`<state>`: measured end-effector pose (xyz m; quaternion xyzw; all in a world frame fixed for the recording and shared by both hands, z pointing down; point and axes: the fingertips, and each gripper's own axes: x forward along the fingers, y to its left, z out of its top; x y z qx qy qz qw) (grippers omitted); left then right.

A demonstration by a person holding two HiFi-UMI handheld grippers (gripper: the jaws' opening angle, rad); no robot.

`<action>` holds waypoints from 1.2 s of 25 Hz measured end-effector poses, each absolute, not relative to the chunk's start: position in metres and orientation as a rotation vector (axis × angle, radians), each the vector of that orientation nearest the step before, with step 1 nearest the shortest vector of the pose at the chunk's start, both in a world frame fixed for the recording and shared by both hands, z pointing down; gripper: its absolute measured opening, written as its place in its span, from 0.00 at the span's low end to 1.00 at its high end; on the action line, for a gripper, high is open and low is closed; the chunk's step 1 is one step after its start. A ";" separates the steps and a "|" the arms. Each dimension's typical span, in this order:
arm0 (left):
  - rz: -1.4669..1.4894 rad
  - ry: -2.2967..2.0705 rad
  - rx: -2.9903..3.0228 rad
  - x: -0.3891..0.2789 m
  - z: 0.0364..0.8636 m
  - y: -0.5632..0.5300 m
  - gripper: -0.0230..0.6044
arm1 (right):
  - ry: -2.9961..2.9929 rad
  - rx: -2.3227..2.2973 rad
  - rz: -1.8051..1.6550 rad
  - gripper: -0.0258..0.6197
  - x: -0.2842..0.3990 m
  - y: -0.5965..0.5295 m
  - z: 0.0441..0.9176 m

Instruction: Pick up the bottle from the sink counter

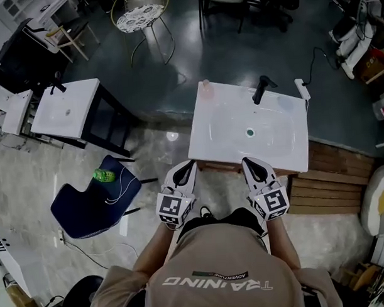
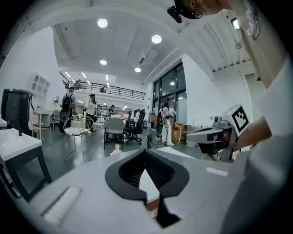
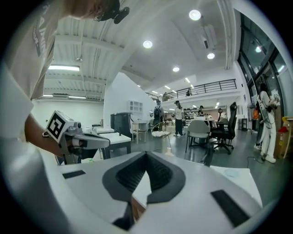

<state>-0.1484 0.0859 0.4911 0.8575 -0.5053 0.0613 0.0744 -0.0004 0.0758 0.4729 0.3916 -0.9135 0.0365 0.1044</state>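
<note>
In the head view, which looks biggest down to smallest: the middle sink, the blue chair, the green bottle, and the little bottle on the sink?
1. sink
2. blue chair
3. green bottle and the bottle on the sink: both look tiny and about alike, so no ranking between them.

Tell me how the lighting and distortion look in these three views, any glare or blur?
Head view: dim overall, the white rectangular sink counter washed out bright, a small glare spot on the glossy floor. Left gripper view: heavy fisheye bending, black corners, round ceiling lights blown out. Right gripper view: same fisheye curve, lights equally blown.
</note>
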 end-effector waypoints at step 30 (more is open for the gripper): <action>0.141 -1.588 2.401 -0.106 0.484 -0.103 0.05 | -2.819 0.733 0.188 0.05 0.007 -0.103 0.507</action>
